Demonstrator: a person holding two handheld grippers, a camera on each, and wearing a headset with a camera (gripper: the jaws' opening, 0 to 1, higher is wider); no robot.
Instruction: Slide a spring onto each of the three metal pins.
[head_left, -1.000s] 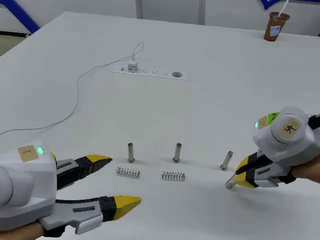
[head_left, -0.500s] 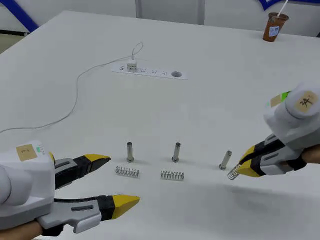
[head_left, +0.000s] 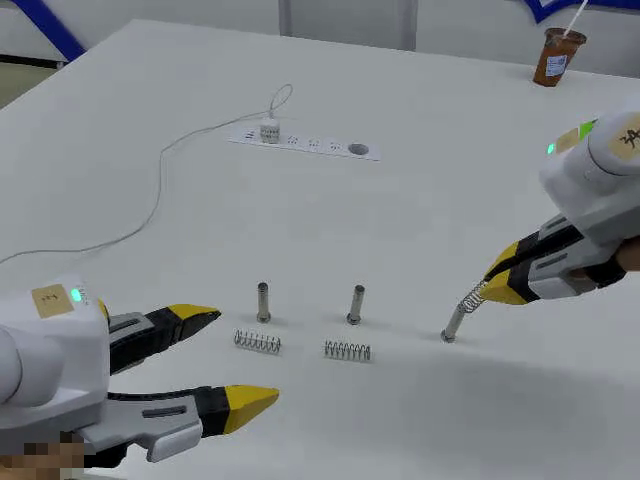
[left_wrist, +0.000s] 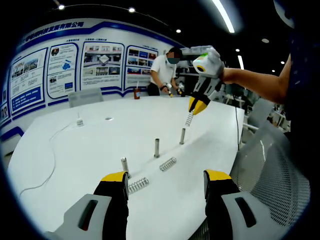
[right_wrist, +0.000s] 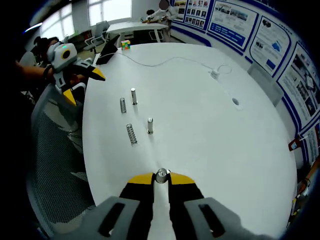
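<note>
nearest, the left gripper (head_left: 245, 357) hovers with its fingers spread wide, holding nothing. just ahead of its fingertips a loose spring (head_left: 257, 342) lies flat on the white table (head_left: 420, 230) beside the foot of the upright left pin (head_left: 263, 301). a second loose spring (head_left: 347, 350) lies beside the middle pin (head_left: 356, 304). further right, the right gripper (head_left: 492, 290) has its fingers pinched on the third spring (head_left: 470, 298). it hangs tilted below the tips, lower end at the top of the right pin (head_left: 453, 325). well beyond the fingers sit a power strip (head_left: 305, 144) and a cup (head_left: 556, 55).
</note>
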